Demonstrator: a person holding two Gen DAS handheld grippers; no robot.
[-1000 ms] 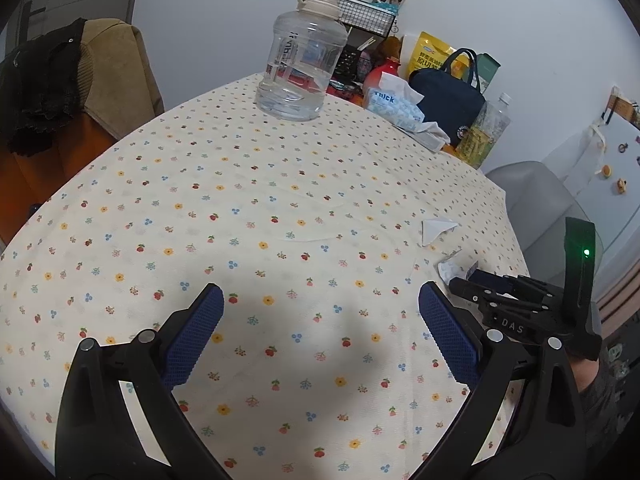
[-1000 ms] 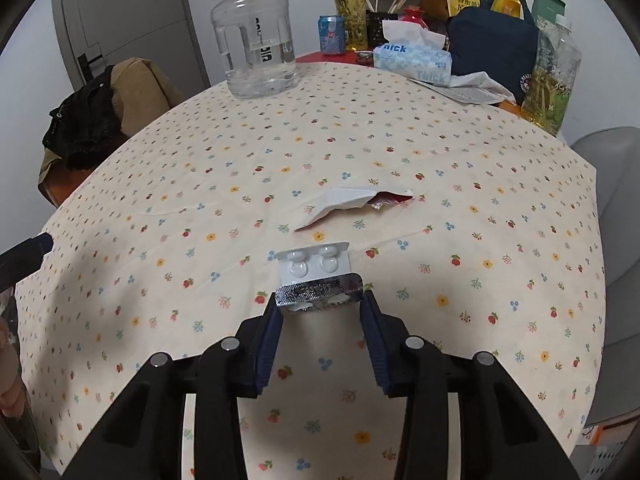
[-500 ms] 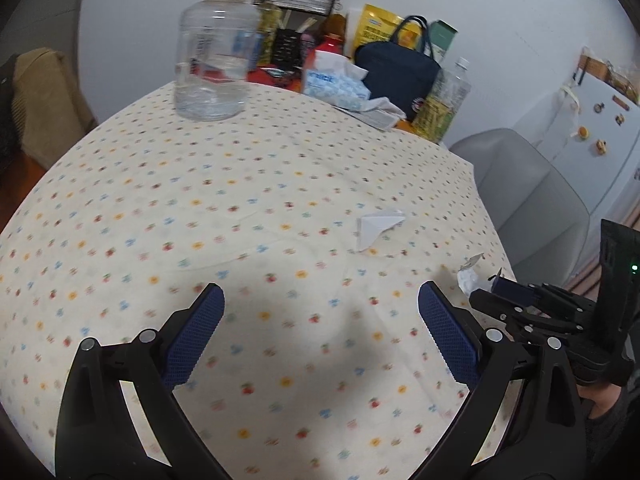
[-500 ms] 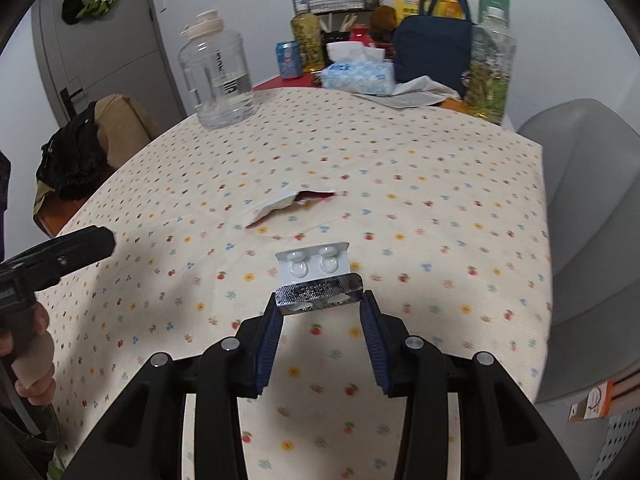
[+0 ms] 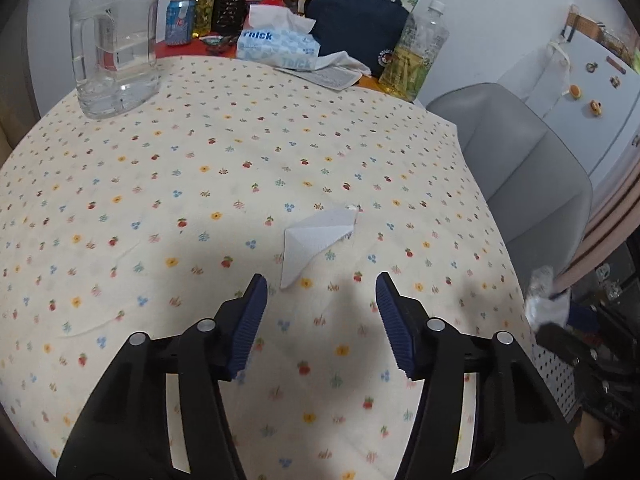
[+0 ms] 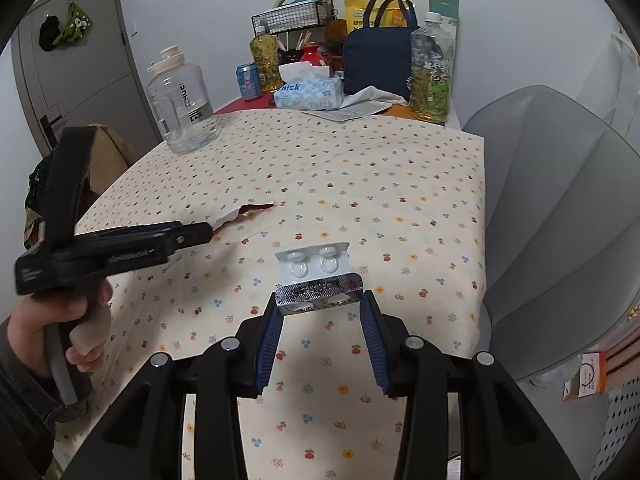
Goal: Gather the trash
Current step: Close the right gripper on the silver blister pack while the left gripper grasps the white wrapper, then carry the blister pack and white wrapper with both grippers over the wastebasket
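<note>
the left gripper [image 5: 318, 300] is closing, empty, just short of the torn wrapper [image 5: 316, 240] lying on the bench [image 5: 160, 200]; it is risking pinching cloth. the right gripper [image 6: 318, 312] is clamping a blister pack [image 6: 316, 276] by its edge, which could slip.

Ahead of the left gripper [image 6: 200, 233], we see its fingers covering part of a torn white wrapper [image 6: 230, 216], so its red inside barely shows. At our right gripper [image 5: 560, 336], a blurred crumpled silver shape sits at the tip; we cannot make it out there. The blister pack [image 6: 318, 280] folds over, hiding its lower pockets. Behind the tissue box [image 5: 278, 46], items are too crowded to identify.
</note>
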